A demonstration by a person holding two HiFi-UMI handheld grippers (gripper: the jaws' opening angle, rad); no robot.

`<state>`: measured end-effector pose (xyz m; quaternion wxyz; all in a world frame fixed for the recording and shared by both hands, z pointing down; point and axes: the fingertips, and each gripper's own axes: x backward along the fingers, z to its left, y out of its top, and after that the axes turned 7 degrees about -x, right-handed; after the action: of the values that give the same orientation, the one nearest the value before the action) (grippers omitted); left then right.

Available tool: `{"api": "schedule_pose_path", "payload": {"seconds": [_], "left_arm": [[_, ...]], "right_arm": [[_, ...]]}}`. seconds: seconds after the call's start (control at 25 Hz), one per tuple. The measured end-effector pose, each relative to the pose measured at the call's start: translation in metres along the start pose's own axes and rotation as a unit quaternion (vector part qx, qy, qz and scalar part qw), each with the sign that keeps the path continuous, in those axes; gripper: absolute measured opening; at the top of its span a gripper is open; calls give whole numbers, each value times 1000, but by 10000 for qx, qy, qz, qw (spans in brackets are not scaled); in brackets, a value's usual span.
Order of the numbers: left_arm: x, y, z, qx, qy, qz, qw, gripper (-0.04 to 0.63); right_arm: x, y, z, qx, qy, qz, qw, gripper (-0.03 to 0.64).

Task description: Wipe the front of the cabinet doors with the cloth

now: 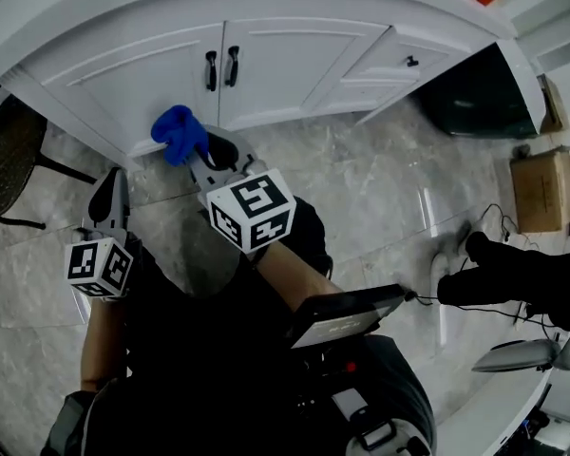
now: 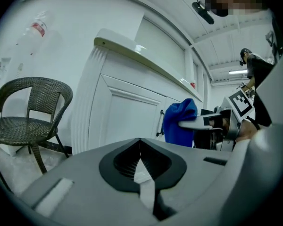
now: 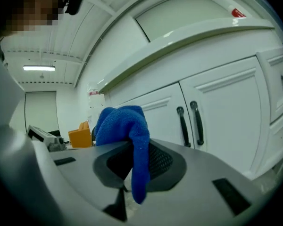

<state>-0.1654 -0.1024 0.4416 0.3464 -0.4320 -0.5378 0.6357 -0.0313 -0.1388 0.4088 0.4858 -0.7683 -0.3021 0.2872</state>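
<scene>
A blue cloth point(image 1: 178, 133) is bunched at the tip of my right gripper point(image 1: 205, 156), which is shut on it. The cloth point(image 3: 125, 131) hangs out of the jaws just short of the lower part of the left cabinet door point(image 1: 138, 74). Two white doors meet at a pair of black handles point(image 1: 221, 67); the right door point(image 3: 228, 112) and the handles point(image 3: 189, 123) fill the right gripper view. My left gripper point(image 1: 109, 200) hangs lower left, jaws together and empty. From the left gripper view the cloth point(image 2: 179, 124) shows beside the left door point(image 2: 125, 121).
A wicker chair point(image 1: 11, 160) stands left of the cabinet, close to my left gripper. A drawer front with a knob point(image 1: 410, 62) sits right of the doors. A dark appliance point(image 1: 470, 98) and a cardboard box point(image 1: 543, 188) are at the right. The floor is grey marble tile.
</scene>
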Motion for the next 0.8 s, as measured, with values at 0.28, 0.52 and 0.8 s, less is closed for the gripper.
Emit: {"api": "schedule_pose_path", "payload": {"seconds": [0.28, 0.52, 0.8], "left_arm": [[-1, 12, -19, -801, -48, -57, 9968, 3], [1, 7, -23, -772, -72, -32, 9970, 3], [2, -2, -29, -581, -54, -7, 9983, 3]], "right_arm": [[-5, -39, -13, -312, -207, 317, 9988, 49], [-1, -47, -11, -320, -178, 313, 9988, 49], [9, -48, -4, -303, 63, 167, 9994, 49]]}}
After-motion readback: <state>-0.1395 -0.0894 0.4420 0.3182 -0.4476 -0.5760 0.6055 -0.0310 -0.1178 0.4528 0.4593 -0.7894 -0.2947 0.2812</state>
